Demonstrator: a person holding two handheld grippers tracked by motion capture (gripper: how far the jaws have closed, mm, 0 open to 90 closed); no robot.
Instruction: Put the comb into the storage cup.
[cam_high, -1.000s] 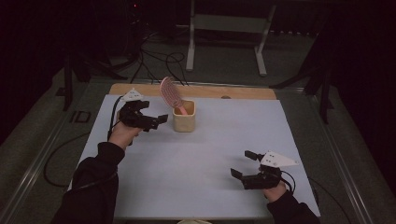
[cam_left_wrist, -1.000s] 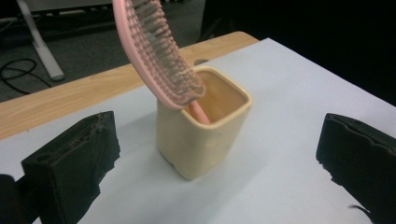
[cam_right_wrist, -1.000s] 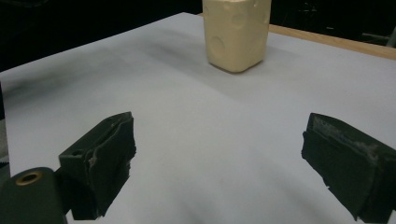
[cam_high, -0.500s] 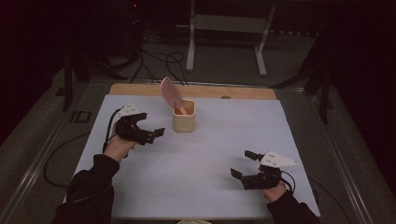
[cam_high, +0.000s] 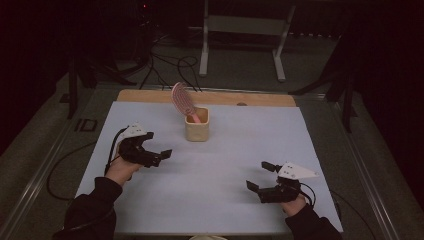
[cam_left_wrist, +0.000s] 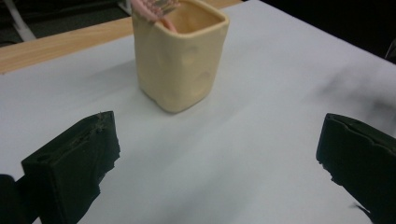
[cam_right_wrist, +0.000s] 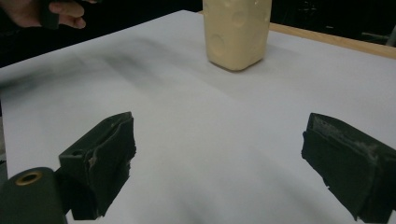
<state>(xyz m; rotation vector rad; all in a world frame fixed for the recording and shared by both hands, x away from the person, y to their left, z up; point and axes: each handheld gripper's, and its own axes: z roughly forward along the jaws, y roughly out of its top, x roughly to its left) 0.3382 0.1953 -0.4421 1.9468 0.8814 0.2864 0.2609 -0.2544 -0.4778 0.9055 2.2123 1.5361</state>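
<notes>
A cream square cup (cam_high: 197, 127) stands on the white sheet at the back middle, and a pink hairbrush (cam_high: 182, 100) leans out of it to the left. My left gripper (cam_high: 161, 156) is open and holds nothing, to the left of the cup and nearer the person. In the left gripper view the cup (cam_left_wrist: 180, 60) and the brush (cam_left_wrist: 149, 7) lie ahead of the wide-apart jaws. My right gripper (cam_high: 257, 175) rests open near the front right. In the right gripper view, the cup (cam_right_wrist: 238, 32) stands far ahead.
The white sheet (cam_high: 240, 150) covers the table, with a strip of wood (cam_high: 150, 95) bare along the back edge. Beyond it are a metal stand (cam_high: 240, 30) and cables (cam_high: 170, 62) on the floor. The person's left hand (cam_right_wrist: 42, 11) shows in the right gripper view.
My left gripper has drawn back from the cup, down and left toward the person, still open. The right gripper, cup and brush have not moved.
</notes>
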